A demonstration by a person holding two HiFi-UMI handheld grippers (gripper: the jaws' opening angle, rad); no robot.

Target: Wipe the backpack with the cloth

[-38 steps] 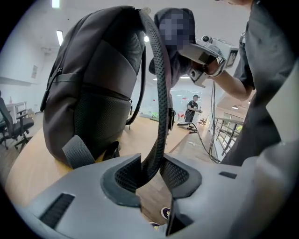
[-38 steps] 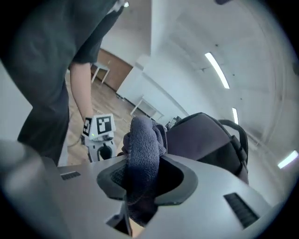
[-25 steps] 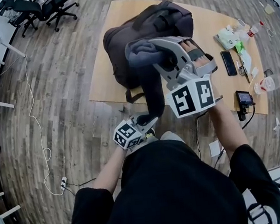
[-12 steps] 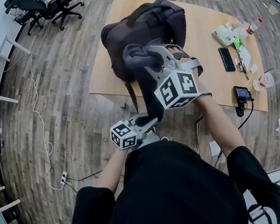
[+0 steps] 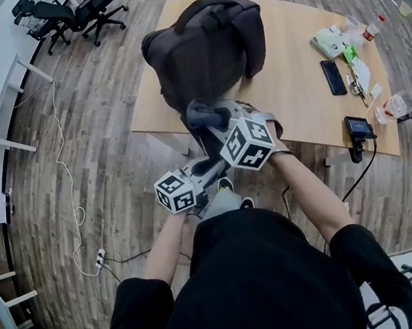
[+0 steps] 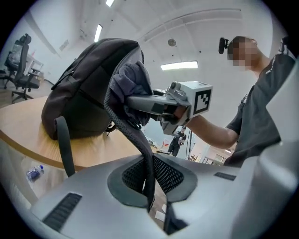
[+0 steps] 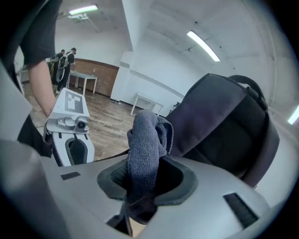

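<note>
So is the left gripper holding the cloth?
No, the left gripper is shut on a strap; the cloth is in the right gripper.

Both forearms are reaching forward from the torso, close together in the head view. The left forearm [image 5: 163, 241] is carrying the left gripper [image 5: 220, 170] low and nearly level, its marker cube [image 5: 176, 192] facing up. Its jaws are pinching almost together on a backpack strap [image 6: 136, 136] that is running up between the pads. The right forearm [image 5: 308, 194] is extending further out, and the right hand [image 6: 180, 112] is tilting the right gripper [image 5: 202, 117] downward just above the left one. The right jaws are standing partly apart, clamping a bunched cloth [image 7: 145, 149] that is sticking out past the tips.
</note>
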